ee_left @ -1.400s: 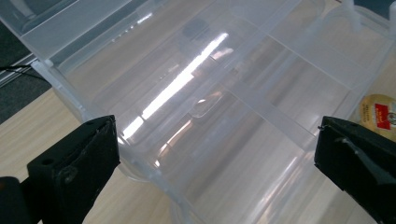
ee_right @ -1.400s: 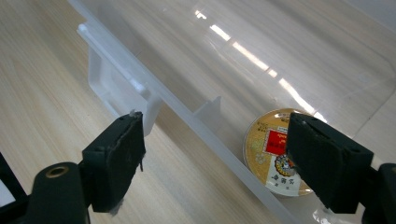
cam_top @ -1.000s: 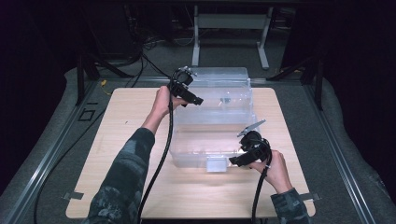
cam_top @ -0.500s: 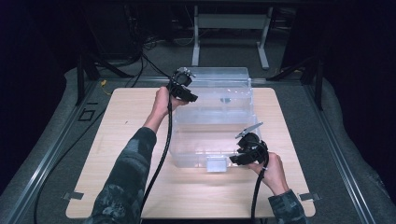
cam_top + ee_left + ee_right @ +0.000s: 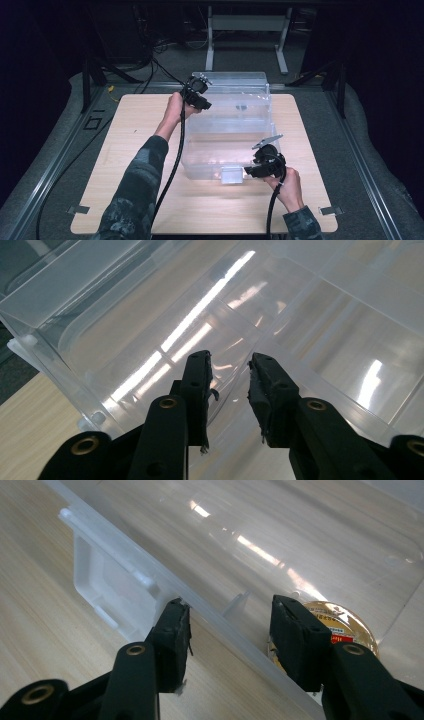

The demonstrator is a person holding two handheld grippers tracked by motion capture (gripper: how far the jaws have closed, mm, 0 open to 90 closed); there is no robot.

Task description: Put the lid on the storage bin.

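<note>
The clear plastic bin runs lengthwise from the tabletop's near edge to its far edge; left gripper has just been closing on its far-left rim, right gripper straddles the near rim, jaws apart.

Table: light wood-grain top, rectangular, rounded corners, brightly lit from above. Metal brackets at both near corners. Grey carpet floor on all sides, with metal rails running along left and right. White frame legs stand beyond the far edge. Black cables lie on the floor behind. Surroundings are dark, without visible walls.
</note>
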